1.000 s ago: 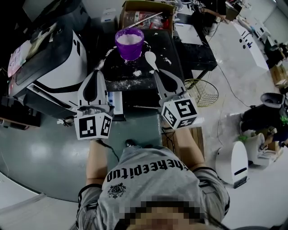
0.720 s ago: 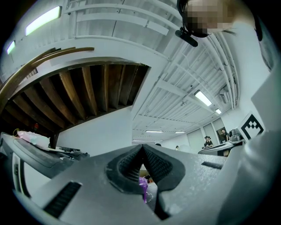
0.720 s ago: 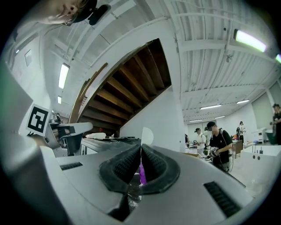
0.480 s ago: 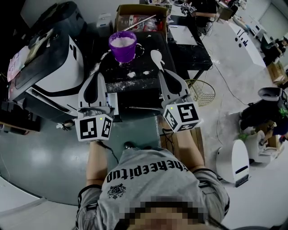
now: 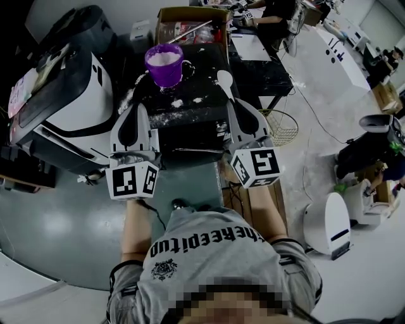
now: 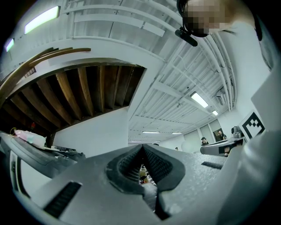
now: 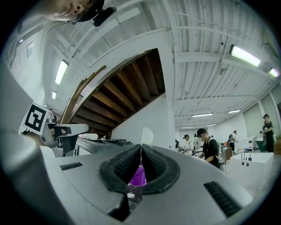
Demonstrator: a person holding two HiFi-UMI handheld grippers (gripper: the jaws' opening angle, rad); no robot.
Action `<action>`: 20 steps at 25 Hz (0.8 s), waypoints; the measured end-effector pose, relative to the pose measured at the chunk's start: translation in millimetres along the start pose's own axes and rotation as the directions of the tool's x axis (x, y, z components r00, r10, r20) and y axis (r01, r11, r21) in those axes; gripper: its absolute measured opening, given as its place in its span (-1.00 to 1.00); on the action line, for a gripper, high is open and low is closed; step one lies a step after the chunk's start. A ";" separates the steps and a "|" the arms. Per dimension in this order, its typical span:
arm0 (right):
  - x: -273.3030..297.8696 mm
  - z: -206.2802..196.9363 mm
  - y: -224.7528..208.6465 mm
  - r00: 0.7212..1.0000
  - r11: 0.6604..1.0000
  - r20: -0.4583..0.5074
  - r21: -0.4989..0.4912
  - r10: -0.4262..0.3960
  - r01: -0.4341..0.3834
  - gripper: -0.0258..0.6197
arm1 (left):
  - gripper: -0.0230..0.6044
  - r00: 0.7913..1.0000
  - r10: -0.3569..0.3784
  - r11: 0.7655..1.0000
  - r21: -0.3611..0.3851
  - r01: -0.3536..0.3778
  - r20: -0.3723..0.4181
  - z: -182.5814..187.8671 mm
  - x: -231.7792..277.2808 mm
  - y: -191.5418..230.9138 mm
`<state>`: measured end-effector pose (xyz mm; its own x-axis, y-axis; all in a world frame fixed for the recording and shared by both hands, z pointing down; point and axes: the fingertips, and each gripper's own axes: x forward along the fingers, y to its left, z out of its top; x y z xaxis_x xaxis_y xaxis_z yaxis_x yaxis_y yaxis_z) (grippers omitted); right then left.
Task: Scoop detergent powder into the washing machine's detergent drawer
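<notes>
- The white powder [image 5: 163,57] for scooping is heaped in a translucent purple cup [image 5: 164,71] with a side handle. The cup stands at the far end of the black tabletop [image 5: 205,117], well ahead of both your tools.
- Some spilled powder [image 5: 178,102] lies loose in pale clumps and a dusty smear on the tabletop, between the cup and you.
- Your right tongs [image 5: 234,104] are pinching the thin handle of a smooth white spoon [image 5: 224,80]. Its oval bowl sticks out past the tips, over the tabletop, to the right of the cup and apart from it.
- In the right gripper view the ribbed black pads [image 7: 116,169] close on that handle. The spoon's rounded bowl rises above them, and the purple of the cup shows through the gap below.
- Your left tongs [image 5: 134,107] are pressed together with nothing held; the left gripper view shows their ribbed pads meeting at the tip. They hover at the near left edge of the tabletop.
- Each tool is matte grey plastic and ends toward you in a white cube [image 5: 131,180] printed with black square markers.
- The washing machine [image 5: 69,107], a rounded white shell with a dark glossy top, stands left of the tabletop.
- Beyond the cup stands an open cardboard box [image 5: 193,10].
- A round wire basket [image 5: 281,126] stands on the pale floor [image 5: 304,164] to the right of the tabletop.
</notes>
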<state>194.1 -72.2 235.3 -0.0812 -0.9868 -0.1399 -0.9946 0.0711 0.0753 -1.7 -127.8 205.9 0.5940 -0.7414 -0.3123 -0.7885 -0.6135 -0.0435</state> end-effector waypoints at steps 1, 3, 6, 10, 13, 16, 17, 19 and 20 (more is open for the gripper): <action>-2.9 1.1 -1.7 1.000 1.000 0.002 -0.002 -0.004 0.004 -0.90 | -0.92 1.000 -0.003 1.000 -0.001 0.003 0.000 0.8 -0.3 -2.7; -8.3 2.6 -4.4 1.000 1.000 0.006 -0.007 -0.014 0.014 -0.90 | -0.92 1.000 -0.007 1.000 -0.002 0.007 0.002 2.0 -1.2 -7.2; -15.8 2.0 -7.9 1.000 1.000 0.011 -0.011 -0.026 0.026 -0.90 | -0.92 1.000 -0.012 1.000 -0.004 0.012 0.003 1.2 -2.9 -13.4; -23.6 1.0 -10.2 0.999 0.999 0.014 -0.017 -0.034 0.034 -0.90 | -0.92 1.000 -0.017 1.000 -0.008 0.017 0.004 0.6 -5.5 -19.8; -27.5 2.1 -11.6 0.999 0.999 0.013 -0.017 -0.037 0.037 -0.90 | -0.92 1.000 -0.018 1.000 -0.011 0.018 0.003 1.5 -6.7 -23.4; -31.9 2.9 -12.7 0.999 0.999 0.013 -0.014 -0.041 0.042 -0.90 | -0.92 1.000 -0.018 1.000 -0.012 0.018 0.004 3.2 -9.5 -27.1; -32.8 3.0 -12.8 0.999 0.999 0.013 -0.014 -0.042 0.042 -0.90 | -0.92 1.000 -0.018 1.000 -0.014 0.018 0.006 3.7 -10.2 -27.6; -33.3 2.6 -12.4 0.999 0.999 0.013 -0.013 -0.041 0.042 -0.90 | -0.92 1.000 -0.016 1.000 -0.015 0.016 0.007 4.2 -11.0 -27.4; -33.1 2.2 -12.3 0.999 0.999 0.012 -0.014 -0.041 0.041 -0.90 | -0.92 1.000 -0.015 1.000 -0.014 0.015 0.005 3.8 -10.9 -27.1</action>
<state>208.9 -40.1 236.8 -0.0407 -0.9871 -0.1547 -0.9961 0.0281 0.0831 12.6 -102.1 206.9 0.6046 -0.7308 -0.3168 -0.7774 -0.6281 -0.0348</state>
